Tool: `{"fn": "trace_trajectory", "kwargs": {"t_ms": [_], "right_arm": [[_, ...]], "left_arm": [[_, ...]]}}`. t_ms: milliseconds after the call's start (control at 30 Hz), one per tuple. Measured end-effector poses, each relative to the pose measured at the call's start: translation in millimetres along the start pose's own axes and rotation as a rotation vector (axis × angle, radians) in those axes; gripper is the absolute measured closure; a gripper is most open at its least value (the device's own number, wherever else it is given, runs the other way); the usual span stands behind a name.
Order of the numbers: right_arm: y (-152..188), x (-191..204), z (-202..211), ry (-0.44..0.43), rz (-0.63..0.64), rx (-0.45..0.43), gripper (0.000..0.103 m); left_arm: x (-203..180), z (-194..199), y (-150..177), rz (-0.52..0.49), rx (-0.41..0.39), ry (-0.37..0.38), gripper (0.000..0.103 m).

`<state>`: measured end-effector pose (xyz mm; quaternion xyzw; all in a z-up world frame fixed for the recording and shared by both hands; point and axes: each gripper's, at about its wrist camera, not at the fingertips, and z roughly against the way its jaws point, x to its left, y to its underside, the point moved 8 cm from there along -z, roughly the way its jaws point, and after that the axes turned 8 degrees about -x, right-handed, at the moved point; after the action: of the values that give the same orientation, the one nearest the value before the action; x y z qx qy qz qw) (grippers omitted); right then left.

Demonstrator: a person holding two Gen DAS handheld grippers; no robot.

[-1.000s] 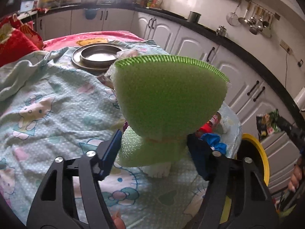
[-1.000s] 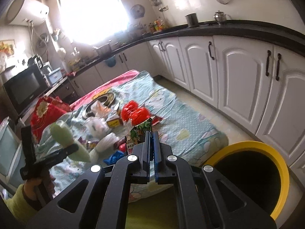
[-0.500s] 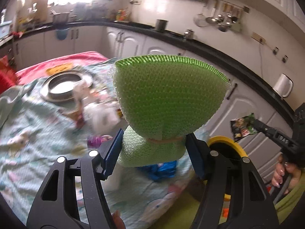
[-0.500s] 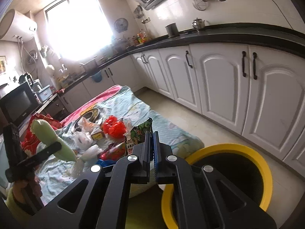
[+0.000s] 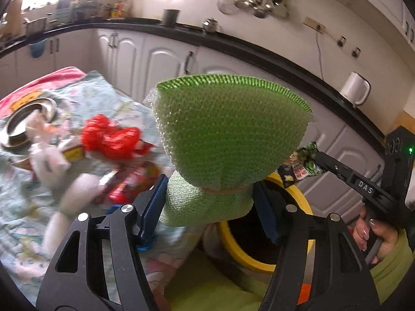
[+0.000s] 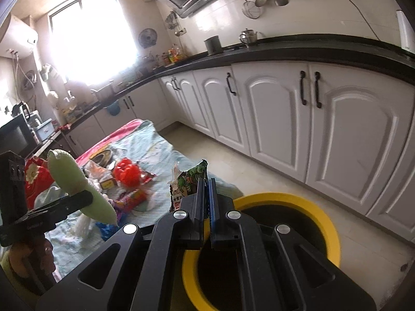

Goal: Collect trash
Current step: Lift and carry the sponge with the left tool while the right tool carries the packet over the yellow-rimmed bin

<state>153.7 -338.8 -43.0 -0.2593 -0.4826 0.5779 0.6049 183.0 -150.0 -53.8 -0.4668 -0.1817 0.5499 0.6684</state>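
My left gripper [image 5: 210,202] is shut on the tied neck of a green foam net [image 5: 228,129], held up in front of the camera; the net hides much of the view behind it. In the right wrist view the same green foam net [image 6: 70,178] hangs over the table's near edge. My right gripper [image 6: 206,189] is shut on a green snack wrapper [image 6: 189,181], just above the near rim of the yellow-rimmed black bin [image 6: 285,199]. From the left wrist view, the snack wrapper [image 5: 302,165] sits at the right gripper's tip over the bin [image 5: 241,254].
A low table with a patterned blue cloth [image 6: 153,147] carries a red net [image 5: 111,137], white wrappers, a small box and a metal plate [image 5: 26,119]. White cabinets [image 6: 272,119] line the wall behind the bin. A hand [image 5: 373,233] holds the right gripper.
Both grippers have swung from over the table toward the bin. The bin's rim now lies under the right gripper, and the left view has turned right, bringing the bin in.
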Motion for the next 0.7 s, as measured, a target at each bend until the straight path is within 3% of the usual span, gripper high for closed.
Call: {"fn": "trace_trajectory", "kwargs": {"t_ms": [700], "right_arm": [[46, -79, 13, 0.145, -0.047, 0.082, 0.100]], "left_arm": [[-73, -69, 72, -0.071, 0.175, 0.203, 0.046]]}}
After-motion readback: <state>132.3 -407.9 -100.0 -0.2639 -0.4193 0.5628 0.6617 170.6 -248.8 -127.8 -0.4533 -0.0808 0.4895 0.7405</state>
